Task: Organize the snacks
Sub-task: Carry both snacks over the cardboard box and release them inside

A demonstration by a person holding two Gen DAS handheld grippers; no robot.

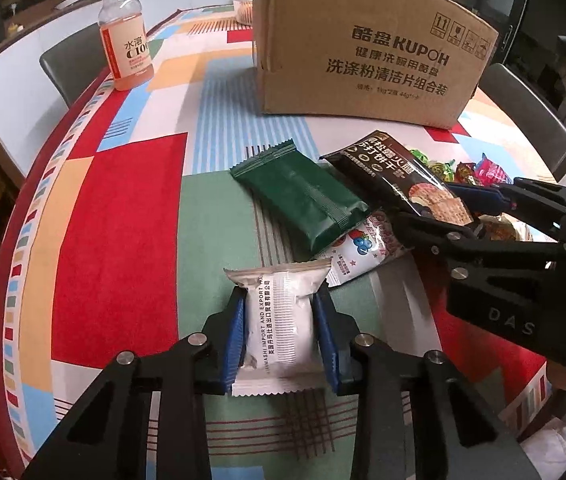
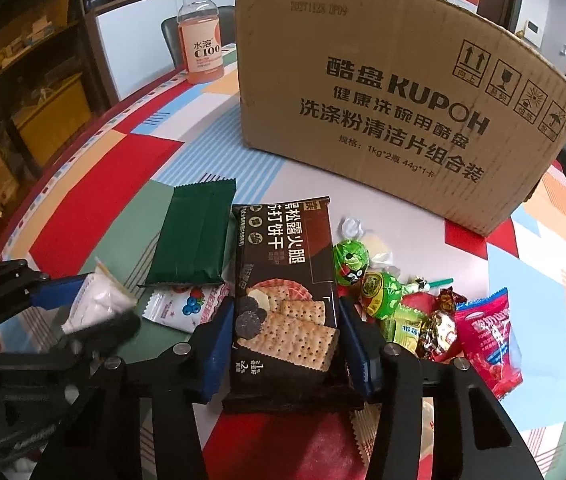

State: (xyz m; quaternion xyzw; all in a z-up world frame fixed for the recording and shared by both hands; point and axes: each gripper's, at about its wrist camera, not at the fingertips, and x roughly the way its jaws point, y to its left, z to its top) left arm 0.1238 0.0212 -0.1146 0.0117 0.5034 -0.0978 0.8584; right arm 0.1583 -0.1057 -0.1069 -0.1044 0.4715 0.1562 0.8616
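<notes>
I see a white snack packet (image 1: 281, 312) with black print running lengthwise, pinched at its sides and lying near the front. Beyond it a dark green packet (image 1: 303, 196) lies flat, seam up, partly over a white berry-print packet (image 1: 357, 250). To the right a black cracker packet (image 2: 287, 292), showing soda crackers, points away from me. Farther right lies a heap of wrapped sweets (image 2: 415, 312), green lollipops and a red pouch (image 2: 487, 336). A cardboard box (image 2: 395, 112) stands upright at the far side.
</notes>
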